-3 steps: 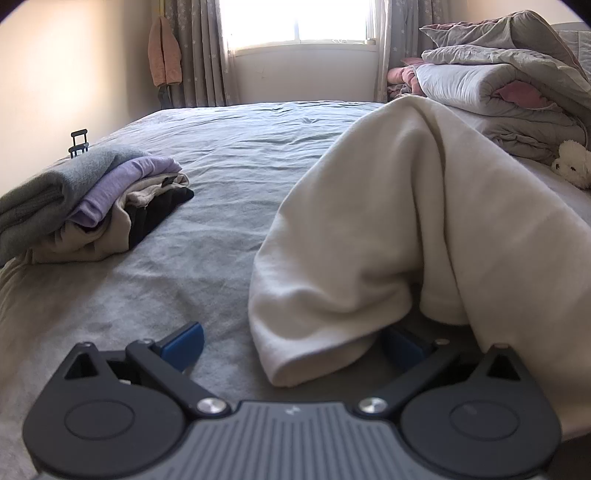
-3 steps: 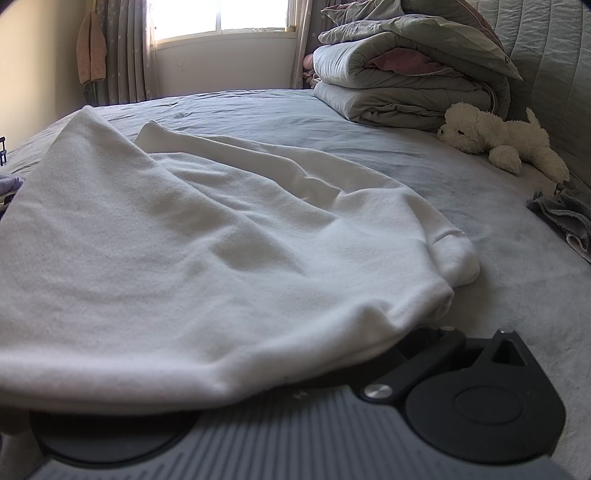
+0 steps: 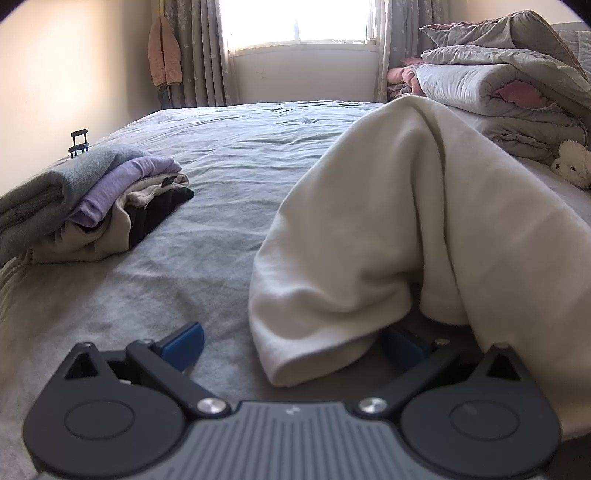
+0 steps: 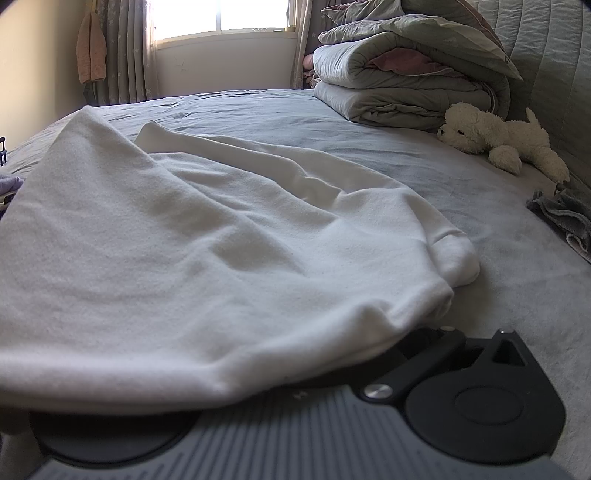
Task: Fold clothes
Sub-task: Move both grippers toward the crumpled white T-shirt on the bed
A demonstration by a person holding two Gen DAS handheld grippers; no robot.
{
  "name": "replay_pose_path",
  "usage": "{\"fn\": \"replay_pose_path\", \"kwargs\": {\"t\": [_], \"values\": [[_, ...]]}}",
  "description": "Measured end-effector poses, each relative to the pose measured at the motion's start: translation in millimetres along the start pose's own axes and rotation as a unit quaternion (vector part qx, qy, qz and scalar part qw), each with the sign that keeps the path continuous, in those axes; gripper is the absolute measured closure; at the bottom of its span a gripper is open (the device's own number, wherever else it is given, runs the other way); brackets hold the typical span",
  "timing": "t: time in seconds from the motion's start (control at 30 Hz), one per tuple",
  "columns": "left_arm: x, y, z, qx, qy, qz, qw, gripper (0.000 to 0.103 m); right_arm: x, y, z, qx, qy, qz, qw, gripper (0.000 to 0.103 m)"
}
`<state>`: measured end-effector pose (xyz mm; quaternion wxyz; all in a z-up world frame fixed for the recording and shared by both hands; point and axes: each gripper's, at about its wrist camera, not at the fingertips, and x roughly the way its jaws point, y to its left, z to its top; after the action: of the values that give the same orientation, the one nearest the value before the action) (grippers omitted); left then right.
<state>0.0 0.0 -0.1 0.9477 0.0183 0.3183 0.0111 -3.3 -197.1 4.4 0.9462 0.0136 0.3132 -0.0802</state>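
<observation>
The cream fleece garment (image 3: 388, 221) drapes over the left gripper (image 3: 291, 345) at two o'clock, its jaws spread; it apparently smothers the right gripper (image 4: 236, 373), whose grip I cannot tell.

Both wrist views: low over the bed (image 3: 229, 155), facing the window (image 4: 221, 16); shared: white garment (image 3: 388, 229), close.

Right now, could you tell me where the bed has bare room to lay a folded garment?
Bare sheet lies between the folded pile and the white garment. The quilts and plush crowd the headboard side.
</observation>
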Motion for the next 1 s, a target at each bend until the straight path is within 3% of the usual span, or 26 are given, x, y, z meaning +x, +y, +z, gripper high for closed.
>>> {"fn": "replay_pose_path", "kwargs": {"t": [1.0], "values": [[-4.1, -7.1, 1.9, 0.009, 0.007, 0.015, 0.9998, 0.0, -0.2, 0.5, -0.3, -0.001, 0.001, -0.001, 1.0, 0.0]]}}
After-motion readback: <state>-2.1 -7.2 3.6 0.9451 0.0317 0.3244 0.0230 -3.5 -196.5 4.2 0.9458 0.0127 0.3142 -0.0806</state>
